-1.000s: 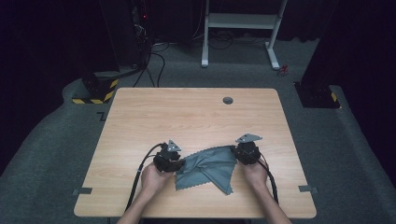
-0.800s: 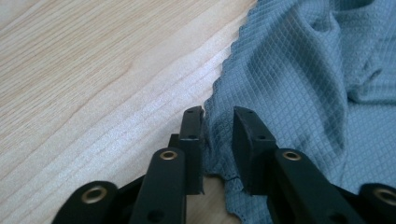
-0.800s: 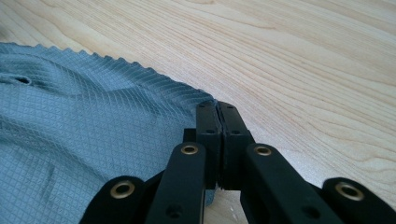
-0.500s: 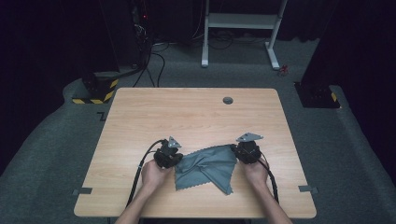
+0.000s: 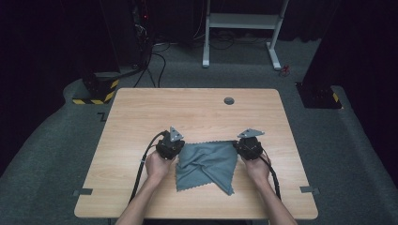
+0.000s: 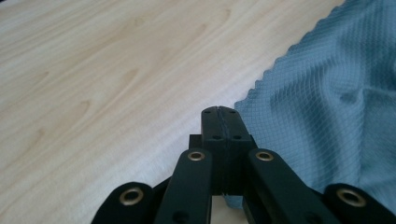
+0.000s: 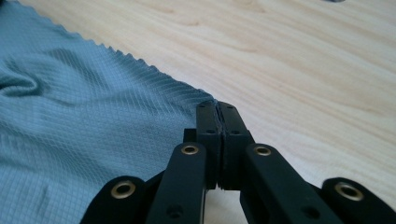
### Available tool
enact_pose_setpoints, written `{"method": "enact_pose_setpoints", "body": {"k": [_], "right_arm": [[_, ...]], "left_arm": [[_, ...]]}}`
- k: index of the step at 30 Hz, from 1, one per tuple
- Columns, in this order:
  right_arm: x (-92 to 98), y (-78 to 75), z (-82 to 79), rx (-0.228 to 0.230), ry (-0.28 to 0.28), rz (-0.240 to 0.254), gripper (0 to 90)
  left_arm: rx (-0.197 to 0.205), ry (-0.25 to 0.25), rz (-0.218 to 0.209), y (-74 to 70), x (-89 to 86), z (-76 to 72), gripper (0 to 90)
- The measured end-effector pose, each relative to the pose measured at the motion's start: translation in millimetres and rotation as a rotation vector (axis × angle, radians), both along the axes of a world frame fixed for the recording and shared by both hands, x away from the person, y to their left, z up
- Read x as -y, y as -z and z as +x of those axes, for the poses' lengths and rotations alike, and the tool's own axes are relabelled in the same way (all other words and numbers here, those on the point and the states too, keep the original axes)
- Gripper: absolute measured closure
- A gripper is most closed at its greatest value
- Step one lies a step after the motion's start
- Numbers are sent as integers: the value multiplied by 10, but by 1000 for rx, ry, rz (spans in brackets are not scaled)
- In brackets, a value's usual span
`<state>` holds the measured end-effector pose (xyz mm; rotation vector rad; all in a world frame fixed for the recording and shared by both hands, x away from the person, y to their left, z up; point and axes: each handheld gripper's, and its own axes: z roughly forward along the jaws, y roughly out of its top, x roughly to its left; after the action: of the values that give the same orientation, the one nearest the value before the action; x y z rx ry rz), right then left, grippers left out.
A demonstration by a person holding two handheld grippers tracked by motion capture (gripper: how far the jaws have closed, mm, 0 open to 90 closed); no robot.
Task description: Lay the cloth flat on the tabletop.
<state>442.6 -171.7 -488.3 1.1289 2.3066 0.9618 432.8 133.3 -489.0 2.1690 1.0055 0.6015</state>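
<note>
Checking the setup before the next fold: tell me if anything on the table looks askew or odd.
The grey cloth lies crooked and rumpled, one flap folded over into a point toward the near edge. Both the left gripper and the right gripper pinch its far corners. Nothing looks spilled or damaged.

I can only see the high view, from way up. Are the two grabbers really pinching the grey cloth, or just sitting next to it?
Observer: In the left gripper view, the left gripper has its jaws pressed together on the zigzag edge of the cloth, at a corner. They have just been closing on it.
Operator: And the other grabber?
Observer: In the right gripper view, the right gripper has its jaws together too, with a cloth corner squeezed between them.
Operator: Is the cloth smooth?
Observer: No. Up close it has a tiny square pattern and soft dents and folds.
Operator: Is it off the table?
Observer: The middle rests on the wooden table; I cannot tell about the pinched corners.
</note>
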Motion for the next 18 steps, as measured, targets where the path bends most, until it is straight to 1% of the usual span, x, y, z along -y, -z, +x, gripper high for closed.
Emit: {"method": "enact_pose_setpoints", "body": {"k": [1,2,3,4,5,6,7,8,9,10,11,13,14,15,16,17,18], "right_arm": [[3,-6,27,-4,6,5,888],[5,-12,89,-7,19,2,888],[5,-12,89,-7,19,2,888],[3,-15,153,-5,31,-7,888],[6,-10,183,-5,40,-5,888],[7,-2,222,-20,50,-8,888],[4,8,262,-22,55,-13,888],[4,8,262,-22,55,-13,888],[-23,27,334,-25,65,-16,888],[-40,35,350,-30,70,-22,888],[-40,35,350,-30,70,-22,888],[-96,74,405,-44,80,-45,887],[-118,99,443,-50,89,-50,882],[-118,99,443,-50,89,-50,882],[-129,110,458,-52,99,-46,861],[-135,116,468,-53,116,-40,802],[-128,110,474,-48,123,-40,742]], "left_arm": [[13,-10,14,8,26,47,900],[22,-22,31,15,51,112,900],[22,-22,31,15,51,112,900],[29,-39,55,25,66,187,900],[32,-51,60,35,68,227,900],[43,-61,65,46,61,262,900],[38,-73,60,60,54,299,900],[38,-73,60,60,54,299,900],[34,-97,59,96,61,367,900],[33,-105,64,115,73,395,900],[33,-105,64,115,73,395,900],[24,-113,75,149,100,451,897],[27,-120,68,163,112,467,893],[27,-120,68,163,112,467,869],[18,-122,47,159,106,467,869],[8,-122,31,147,100,458,804],[4,-107,17,115,87,425,739]]}}
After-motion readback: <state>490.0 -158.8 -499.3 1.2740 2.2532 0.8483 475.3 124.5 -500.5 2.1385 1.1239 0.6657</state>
